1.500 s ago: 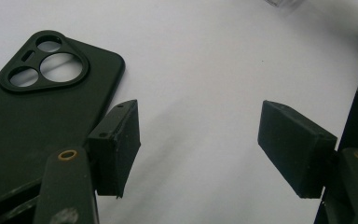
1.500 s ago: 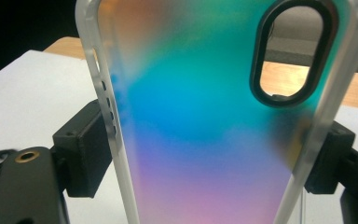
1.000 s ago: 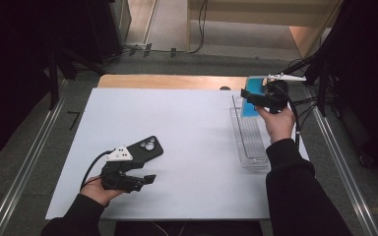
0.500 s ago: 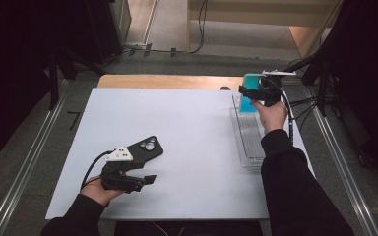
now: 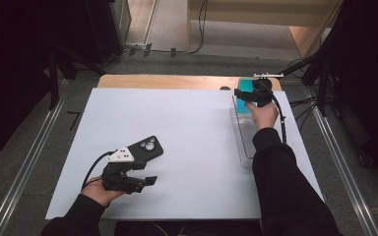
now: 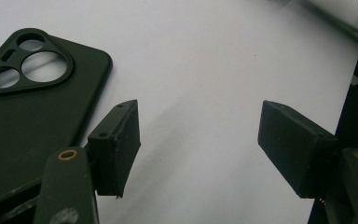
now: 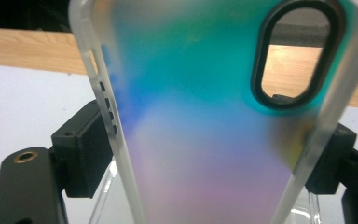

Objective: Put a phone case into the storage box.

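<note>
A black phone case (image 5: pixel 146 146) with round camera cut-outs lies flat on the white table top, at the near left. My left gripper (image 5: pixel 145 174) rests just in front of it, open. In the left gripper view the black phone case (image 6: pixel 28 107) lies beside the left jaw, and nothing is between the jaws of the left gripper (image 6: pixel 198 140). At the far right my right gripper (image 5: pixel 243 94) is shut on a frosted phone case (image 5: pixel 246 86) shading from teal to pink. The frosted case (image 7: pixel 205 93) stands upright between the pads of the right gripper (image 7: pixel 209 154), which press on its two long edges.
A clear plastic tray (image 5: pixel 246 140) lies along the right side of the white table top (image 5: pixel 192 128), under the right hand. A wooden strip (image 5: pixel 167 81) borders the far edge. Metal rails and cables run along the floor on both sides.
The right hand has carried the frosted case toward the far end of the clear tray and lower. The left gripper and the black case have stayed where they were.
</note>
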{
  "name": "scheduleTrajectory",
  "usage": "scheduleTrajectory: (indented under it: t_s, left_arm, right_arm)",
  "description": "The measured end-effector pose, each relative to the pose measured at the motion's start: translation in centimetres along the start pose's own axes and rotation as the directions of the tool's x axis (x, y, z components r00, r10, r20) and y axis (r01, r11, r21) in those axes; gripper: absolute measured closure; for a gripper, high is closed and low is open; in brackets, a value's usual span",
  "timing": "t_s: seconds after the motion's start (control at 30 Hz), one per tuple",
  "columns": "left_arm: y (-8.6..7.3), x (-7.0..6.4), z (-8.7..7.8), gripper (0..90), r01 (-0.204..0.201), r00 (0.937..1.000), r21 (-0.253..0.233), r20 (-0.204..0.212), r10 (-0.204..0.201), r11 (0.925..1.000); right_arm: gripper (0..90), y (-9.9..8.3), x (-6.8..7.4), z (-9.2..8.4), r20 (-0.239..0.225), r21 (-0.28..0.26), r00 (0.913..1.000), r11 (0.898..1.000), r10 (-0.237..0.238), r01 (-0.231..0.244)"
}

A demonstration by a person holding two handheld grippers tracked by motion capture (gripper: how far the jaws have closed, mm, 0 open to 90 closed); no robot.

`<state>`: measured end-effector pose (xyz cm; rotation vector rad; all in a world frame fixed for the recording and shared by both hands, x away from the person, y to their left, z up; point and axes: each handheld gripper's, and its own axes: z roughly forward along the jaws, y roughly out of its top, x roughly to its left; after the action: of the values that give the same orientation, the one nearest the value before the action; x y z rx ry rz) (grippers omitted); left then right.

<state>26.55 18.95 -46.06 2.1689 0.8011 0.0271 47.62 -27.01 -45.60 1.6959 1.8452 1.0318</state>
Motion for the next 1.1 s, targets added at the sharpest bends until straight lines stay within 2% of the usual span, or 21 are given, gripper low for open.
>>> scheduleTrajectory:
  t_s: [0.1, 0.33, 0.53, 0.77, 0.97, 1.1]
  left_arm:
    - [0.0, 0.0, 0.0, 30.4, 0.003, 1.0000, 0.003, -0.002, -0.003, 1.0000]
    - [0.0, 0.0, 0.1, 30.3, 0.002, 1.0000, 0.004, 0.002, -0.002, 1.0000]
    - [0.0, 0.0, 0.1, 30.3, 0.002, 1.0000, 0.004, 0.001, -0.002, 1.0000]
    - [0.0, 0.0, 0.1, 30.3, 0.005, 1.0000, 0.005, -0.001, -0.005, 1.0000]
    - [0.0, 0.0, 0.1, 30.3, 0.005, 1.0000, 0.007, -0.003, -0.004, 1.0000]
    - [0.0, 0.1, 0.1, 30.4, 0.009, 1.0000, 0.002, -0.003, -0.009, 1.0000]
  right_arm:
    - [15.7, -0.1, 0.2, 0.3, 0.015, 0.008, 0.9997, 1.000, -0.016, 0.016]
    - [15.7, 0.0, 0.0, 0.3, 0.000, 0.003, 0.9998, 1.000, 0.020, -0.020]
    - [10.9, 0.0, -0.2, 0.3, -0.007, -0.009, 1.0000, 1.000, 0.003, -0.003]
    - [9.1, 0.1, -0.2, 0.1, -0.014, -0.010, 0.9999, 1.000, 0.009, -0.009]
    - [9.0, 0.1, -0.2, -0.2, -0.022, 0.006, 0.9997, 1.000, 0.008, -0.007]
    - [9.1, 0.4, -0.1, -1.1, -0.032, 0.005, 0.9994, 1.000, 0.014, -0.014]
